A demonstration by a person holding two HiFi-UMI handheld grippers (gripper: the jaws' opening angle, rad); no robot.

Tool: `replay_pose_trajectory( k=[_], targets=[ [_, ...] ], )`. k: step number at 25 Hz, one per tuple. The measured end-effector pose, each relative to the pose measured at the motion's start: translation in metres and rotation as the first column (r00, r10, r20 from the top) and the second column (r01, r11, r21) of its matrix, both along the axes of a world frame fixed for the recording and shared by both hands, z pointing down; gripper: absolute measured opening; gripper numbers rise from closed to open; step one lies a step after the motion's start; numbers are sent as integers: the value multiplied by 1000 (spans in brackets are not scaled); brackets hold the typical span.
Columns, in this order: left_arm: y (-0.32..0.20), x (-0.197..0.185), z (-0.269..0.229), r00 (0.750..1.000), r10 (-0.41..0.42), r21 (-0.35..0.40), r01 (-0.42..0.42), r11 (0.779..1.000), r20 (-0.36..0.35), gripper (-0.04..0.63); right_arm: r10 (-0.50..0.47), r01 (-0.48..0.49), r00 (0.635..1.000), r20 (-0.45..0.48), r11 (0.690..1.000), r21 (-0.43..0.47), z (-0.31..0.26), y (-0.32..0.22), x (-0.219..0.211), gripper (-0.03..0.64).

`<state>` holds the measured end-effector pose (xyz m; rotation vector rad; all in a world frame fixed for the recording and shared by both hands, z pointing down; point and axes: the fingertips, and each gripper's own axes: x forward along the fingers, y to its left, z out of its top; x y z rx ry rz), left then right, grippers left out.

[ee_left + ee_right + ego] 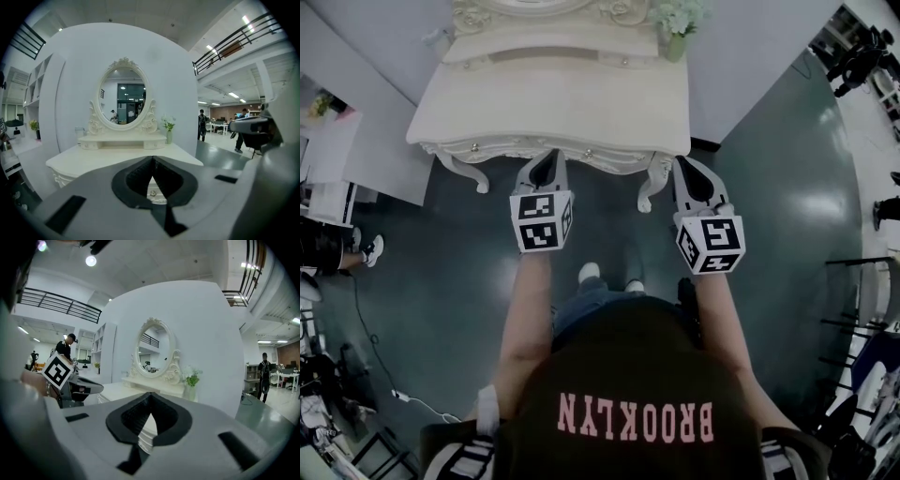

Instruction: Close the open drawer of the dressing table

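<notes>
The white dressing table stands straight ahead against a white wall, with an oval mirror and a small vase of flowers on its right. Its carved front carries small knobs; from above, no drawer stands out from that front. My left gripper is shut and empty just short of the front edge, near the middle. A drawer knob shows below its closed tips. My right gripper is shut and empty by the table's right front leg. The table's corner lies ahead of it.
A white shelf unit stands left of the table, with a person's shoes near it. A cable runs over the dark floor at the lower left. Metal racks line the right. People stand far off in the hall.
</notes>
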<state>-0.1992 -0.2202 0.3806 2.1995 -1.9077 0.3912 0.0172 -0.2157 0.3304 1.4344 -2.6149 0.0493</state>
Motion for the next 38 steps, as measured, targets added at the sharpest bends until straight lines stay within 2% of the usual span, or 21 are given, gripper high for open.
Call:
replay_pose_trajectory(
  k=[7,10,15,20,27,33,38],
  targets=[
    [5,14,-53,1000,25,124,-26,992,6,6,-16,16,1000,-4,998,62,-40,2,-3,-3],
    [7,17,-75,999,30,182,-33,983,18,6,-25,22,999,23,996,92,-62,4,-3,-3],
    [10,12,-104,1000,30,249,-30,968,7,6,-59,58,998,0,986,153,-87,9,-13,-3],
    [16,15,-129,998,48,318,-57,946,37,6,-60,52,997,46,985,163,-101,13,-16,-3],
    [22,17,-141,996,70,349,-86,933,60,6,8,-12,1000,23,989,148,-100,13,-11,-5],
    [24,15,-149,994,64,364,-92,927,87,6,21,-24,1000,19,987,156,-103,12,-10,-5],
    [26,12,-150,995,60,371,-84,925,75,6,11,-13,1000,12,988,154,-101,12,-12,-5]
  ],
)
